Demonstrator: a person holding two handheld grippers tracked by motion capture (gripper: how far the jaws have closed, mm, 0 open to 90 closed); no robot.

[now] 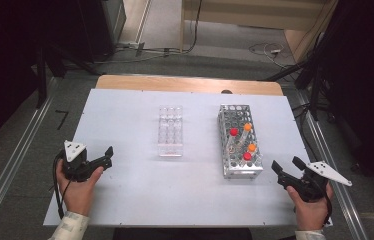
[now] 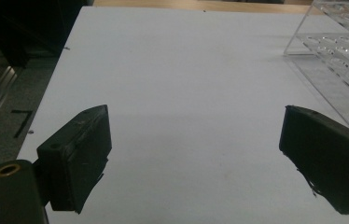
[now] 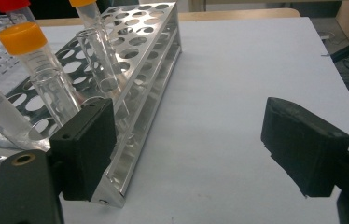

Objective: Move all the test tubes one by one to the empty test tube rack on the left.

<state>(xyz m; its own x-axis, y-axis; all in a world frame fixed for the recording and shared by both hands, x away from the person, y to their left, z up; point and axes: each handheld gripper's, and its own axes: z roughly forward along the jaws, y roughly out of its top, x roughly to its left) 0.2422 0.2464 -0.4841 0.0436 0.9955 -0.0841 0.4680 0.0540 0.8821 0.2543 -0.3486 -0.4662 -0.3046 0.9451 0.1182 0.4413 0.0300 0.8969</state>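
We held our left gripper (image 1: 104,156) low at the near left of the white counter (image 1: 140,195), its jaws released and spread wide with nothing between them. In the left gripper view its own two black jaws stood far apart over bare counter (image 2: 186,84), and a corner of the clear plastic rack (image 2: 340,60) showed ahead at the upper right, well apart from them.

Our right gripper (image 1: 287,166) sat at the near right of the counter, its jaws likewise released and empty, pointing toward the near end of the metal tube rack (image 1: 240,170), which lay just beside them without touching. In the right gripper view that metal tube rack (image 3: 144,60) ran away from us past the jaw at the left, and we saw an orange-capped tube (image 3: 28,51) leaning in it, with clear uncapped tubes (image 3: 102,65) close by.

Farther out, in the high view, the metal rack stood right of the middle of the counter, its long side running away from us. It held two red-capped tubes (image 1: 234,132) and two orange-capped ones (image 1: 247,127). The clear plastic rack (image 1: 170,131) lay to its left, near the centre, the two racks apart from each other. Beyond the white sheet we saw a wooden edge (image 1: 190,83) of the counter.
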